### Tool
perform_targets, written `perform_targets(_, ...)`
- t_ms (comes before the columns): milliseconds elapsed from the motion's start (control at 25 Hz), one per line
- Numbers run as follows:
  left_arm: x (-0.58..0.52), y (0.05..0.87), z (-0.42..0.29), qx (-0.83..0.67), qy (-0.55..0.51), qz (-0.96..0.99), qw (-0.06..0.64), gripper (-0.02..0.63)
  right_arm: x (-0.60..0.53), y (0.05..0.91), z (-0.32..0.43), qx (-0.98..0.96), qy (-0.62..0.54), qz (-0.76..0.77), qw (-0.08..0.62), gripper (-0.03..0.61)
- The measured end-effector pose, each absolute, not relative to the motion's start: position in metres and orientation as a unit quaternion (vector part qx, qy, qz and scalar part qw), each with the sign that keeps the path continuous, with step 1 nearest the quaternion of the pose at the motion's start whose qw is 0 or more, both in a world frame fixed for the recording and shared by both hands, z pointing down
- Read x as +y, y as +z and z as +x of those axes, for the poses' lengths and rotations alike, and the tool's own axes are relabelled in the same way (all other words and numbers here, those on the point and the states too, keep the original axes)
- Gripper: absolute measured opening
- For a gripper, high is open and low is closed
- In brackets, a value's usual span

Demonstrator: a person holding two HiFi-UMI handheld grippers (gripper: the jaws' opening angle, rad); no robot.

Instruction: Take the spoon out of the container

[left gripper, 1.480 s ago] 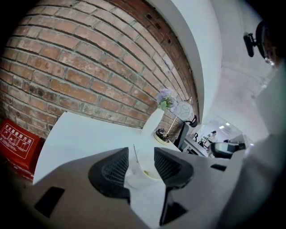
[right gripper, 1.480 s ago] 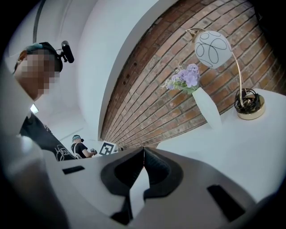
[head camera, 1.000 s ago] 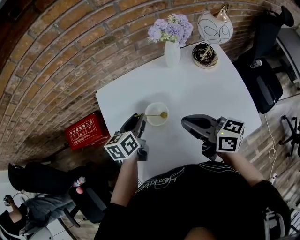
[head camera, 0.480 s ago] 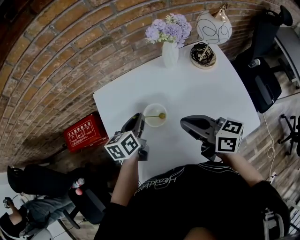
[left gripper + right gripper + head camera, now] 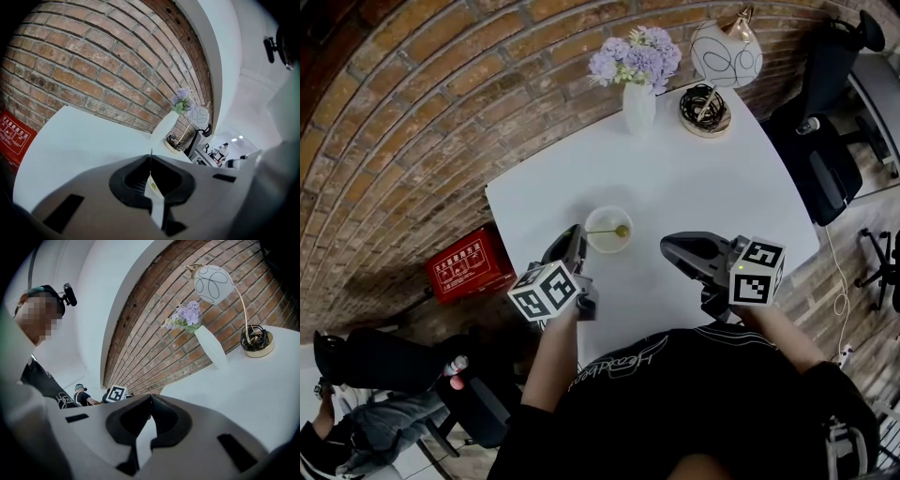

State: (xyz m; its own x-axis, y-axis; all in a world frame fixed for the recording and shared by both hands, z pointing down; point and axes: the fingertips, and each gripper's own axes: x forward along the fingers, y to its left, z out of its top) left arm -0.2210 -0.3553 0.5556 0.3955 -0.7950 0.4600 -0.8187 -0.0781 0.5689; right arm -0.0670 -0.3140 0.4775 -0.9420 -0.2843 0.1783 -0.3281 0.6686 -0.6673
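A small pale bowl (image 5: pixel 609 246) sits on the white table (image 5: pixel 675 178), with a gold spoon (image 5: pixel 615 230) lying across it, handle toward the left. My left gripper (image 5: pixel 579 235) is at the handle's end. Its jaws have just been closing and now meet; in the left gripper view (image 5: pixel 150 157) a thin metal sliver sticks up from between the tips, and the bowl is hidden behind the jaws. My right gripper (image 5: pixel 667 247) hovers to the right of the bowl, apart from it, shut with nothing in it (image 5: pixel 150 397).
At the table's far edge stand a white vase of purple flowers (image 5: pixel 638 105) and a globe lamp (image 5: pixel 727 54) on a round base (image 5: pixel 705 109). A red box (image 5: pixel 472 264) lies on the floor left of the table. A dark chair (image 5: pixel 825 159) stands to the right.
The left gripper's jaws have closed on the end of the spoon's handle. Both hands have kept their places and the spoon still lies in the bowl.
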Motion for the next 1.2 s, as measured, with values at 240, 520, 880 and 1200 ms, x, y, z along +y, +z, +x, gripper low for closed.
perform_targets(240, -0.351, 0.547, -0.222, -0.553, 0.005, 0.732, 0.397, 0.006, -0.31, 0.474, -0.066, -0.914, 0.369, 0.166, 0.027, -0.003)
perform_targets(520, -0.341, 0.522, -0.23, -0.569, -0.022, 0.728, 0.382, 0.006, -0.296, 0.472, -0.068, -0.913, 0.376, 0.16, 0.019, -0.003)
perform_targets(880, -0.306, 0.452, -0.239, -0.589, -0.074, 0.747, 0.299, 0.005, -0.263, 0.458, -0.077, -0.92, 0.365, 0.143, 0.016, -0.003)
perform_targets(1200, -0.258, 0.392, -0.228, -0.576, -0.086, 0.771, 0.26, 0.006, -0.236, 0.431, -0.075, -0.931, 0.338, 0.14, 0.004, -0.003)
